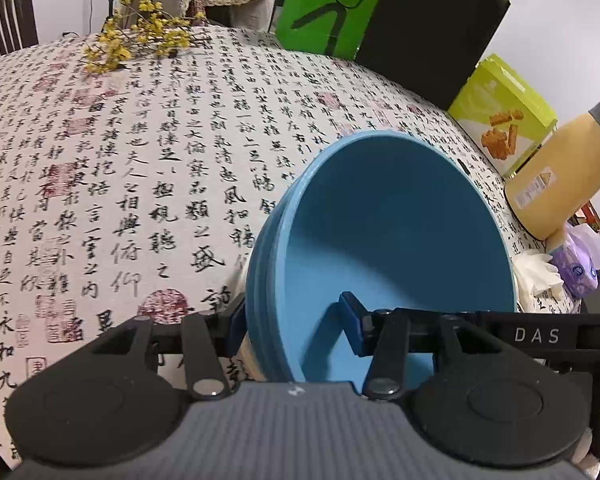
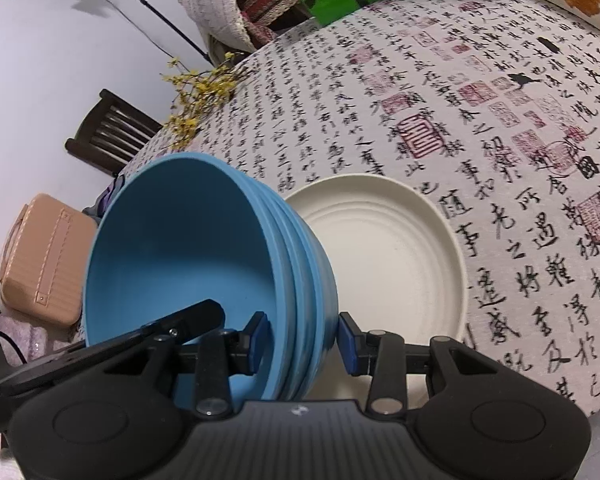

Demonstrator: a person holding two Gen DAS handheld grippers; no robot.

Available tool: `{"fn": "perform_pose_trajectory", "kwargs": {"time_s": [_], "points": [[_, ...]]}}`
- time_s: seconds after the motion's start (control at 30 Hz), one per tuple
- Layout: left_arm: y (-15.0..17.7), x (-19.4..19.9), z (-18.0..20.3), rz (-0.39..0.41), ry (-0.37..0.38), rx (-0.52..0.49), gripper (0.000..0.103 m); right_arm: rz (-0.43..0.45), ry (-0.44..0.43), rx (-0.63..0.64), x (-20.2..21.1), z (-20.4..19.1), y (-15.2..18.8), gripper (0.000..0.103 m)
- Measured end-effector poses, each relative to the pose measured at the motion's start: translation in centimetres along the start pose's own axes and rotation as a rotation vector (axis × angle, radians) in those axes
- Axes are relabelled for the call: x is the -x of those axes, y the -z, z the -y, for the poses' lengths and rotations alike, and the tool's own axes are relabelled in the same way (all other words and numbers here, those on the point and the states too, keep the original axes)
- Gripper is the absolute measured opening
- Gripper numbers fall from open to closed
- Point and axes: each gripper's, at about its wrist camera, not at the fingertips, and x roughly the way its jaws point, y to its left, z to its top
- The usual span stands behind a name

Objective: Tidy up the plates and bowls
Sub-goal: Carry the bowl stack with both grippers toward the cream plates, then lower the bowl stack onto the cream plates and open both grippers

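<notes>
Blue bowls (image 1: pixel 380 240), a few nested in one stack, held up over the table (image 1: pixel 120 160) and tipped on the side. Gripped from both sides at once.

In the left wrist view: left gripper (image 1: pixel 292 324) clamped on the near rim of the stack. One blue pad (image 1: pixel 352 320) inside the top bowl, pressed on the inner wall. Other pad outside, against the ribbed edges of the stack. Rim right in between the two, jaws clenched on it. Black bar of the other gripper seen at the right, reaching across to the same stack.

In the right wrist view: right gripper (image 2: pixel 304 340) clamped on the opposite rim of the stack. One pad inside the bowl, the other outside by the stacked edges. Wall of the bowls squeezed between them, jaws closed tight on it. Black tip of the left gripper poking into the bowl from the left.

Just behind the stack on the right, a white plate (image 2: pixel 400 248) lying flat on the cloth with black writing and red stamps. Partly hidden by the bowls.

Farther off on the table: yellow flowers (image 1: pixel 140 32), a green bag (image 1: pixel 332 4), a yellow-green box (image 1: pixel 504 108) and a cream bottle (image 1: pixel 560 168) near the edge. Past the table, a dark wooden chair (image 2: pixel 108 132) and a tan case (image 2: pixel 44 260).
</notes>
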Motion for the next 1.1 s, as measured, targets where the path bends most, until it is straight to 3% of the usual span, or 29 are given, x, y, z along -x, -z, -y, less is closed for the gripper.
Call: {"fn": "perform_pose_trajectory", "kwargs": {"time_s": [0.5, 0.7, 0.93, 1.03, 1.1], "points": [[0.0, -2.3, 1.0, -0.034, 0.007, 0.005, 0.049, -0.014, 0.006, -0.019, -0.5, 2.6, -0.8, 0.038], [0.3, -2.0, 1.0, -0.012, 0.025, 0.006, 0.062, 0.016, -0.012, -0.006, 0.2, 2.7, -0.7, 0.047], [1.9, 1.7, 0.5, 0.162, 0.041, -0.020, 0.088, 0.127, -0.092, 0.047, 3.0, 2.1, 0.1, 0.069], [3.3, 3.7, 0.0, 0.274, 0.041, -0.026, 0.100, 0.209, -0.101, 0.111, 4.5, 1.5, 1.1, 0.083], [4.6, 4.9, -0.1, 0.360, 0.032, -0.042, 0.103, 0.278, -0.107, 0.167, 5.5, 1.2, 2.3, 0.086]]}}
